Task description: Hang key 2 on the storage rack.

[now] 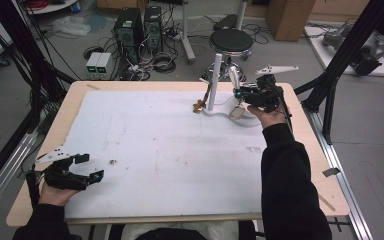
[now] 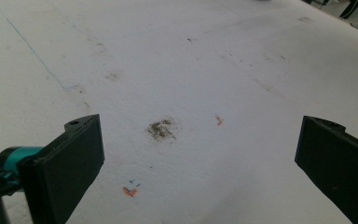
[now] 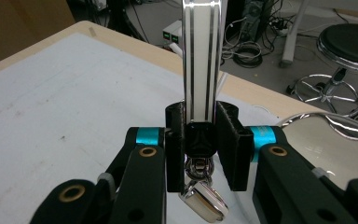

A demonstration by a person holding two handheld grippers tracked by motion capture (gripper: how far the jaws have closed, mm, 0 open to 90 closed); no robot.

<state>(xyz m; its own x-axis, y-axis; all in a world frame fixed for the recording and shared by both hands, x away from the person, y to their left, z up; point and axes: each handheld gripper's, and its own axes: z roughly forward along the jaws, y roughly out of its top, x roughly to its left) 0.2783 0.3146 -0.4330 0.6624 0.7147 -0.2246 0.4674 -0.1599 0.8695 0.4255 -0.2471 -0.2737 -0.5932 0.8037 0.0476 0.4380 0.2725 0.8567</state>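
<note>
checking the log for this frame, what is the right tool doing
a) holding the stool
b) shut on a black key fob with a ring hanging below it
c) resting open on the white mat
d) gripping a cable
b: in the right gripper view the right tool has its jaws closed on the black key fob, with the metal ring and a pale tag dangling beneath, near the white stand.

place: lab; cues: computer towers [image 1: 139,27]; floor cables [image 1: 162,62]; black frame [image 1: 347,50]
</note>
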